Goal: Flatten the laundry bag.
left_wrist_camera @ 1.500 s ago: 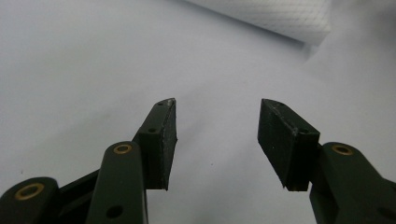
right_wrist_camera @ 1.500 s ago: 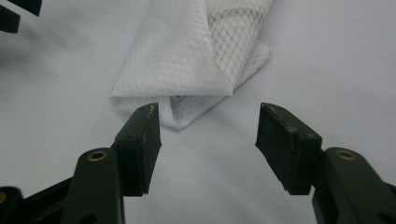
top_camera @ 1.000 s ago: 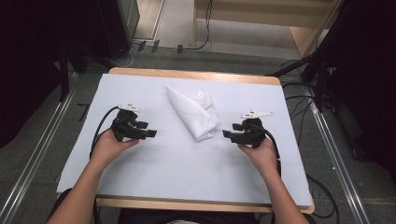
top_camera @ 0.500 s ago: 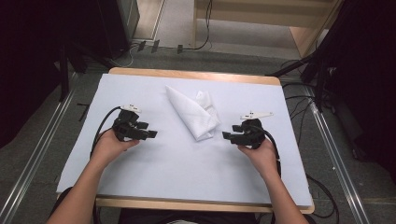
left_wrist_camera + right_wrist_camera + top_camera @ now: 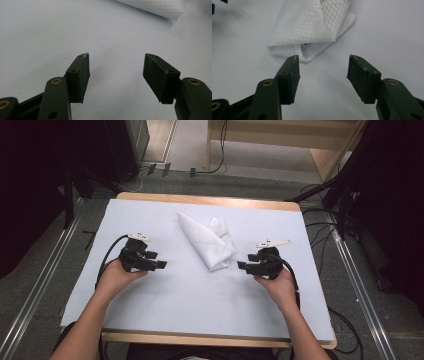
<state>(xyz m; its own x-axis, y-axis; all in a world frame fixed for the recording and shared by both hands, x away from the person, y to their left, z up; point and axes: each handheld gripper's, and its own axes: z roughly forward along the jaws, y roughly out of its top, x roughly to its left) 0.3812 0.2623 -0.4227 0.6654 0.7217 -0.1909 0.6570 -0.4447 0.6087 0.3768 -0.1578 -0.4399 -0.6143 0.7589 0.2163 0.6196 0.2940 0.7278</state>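
Observation:
A folded white cloth (image 5: 207, 240) with a fine grid weave lies on the white table cover, near the middle and a little toward the far side. My left gripper (image 5: 161, 265) rests to its left, jaws pointing right, open and empty (image 5: 116, 75); a corner of the cloth (image 5: 160, 7) shows at the top of the left gripper view. To the cloth's right my right gripper (image 5: 241, 265) points left at its near end. It is open (image 5: 323, 75), with the cloth's folded tip (image 5: 312, 32) just beyond the fingertips, apart from them.
The white cover (image 5: 200, 305) spans a wooden table (image 5: 210, 200) with bare room in front of and beside the cloth. Cables (image 5: 107, 257) trail from both grippers. Metal rails (image 5: 45, 285) run along the floor on both sides.

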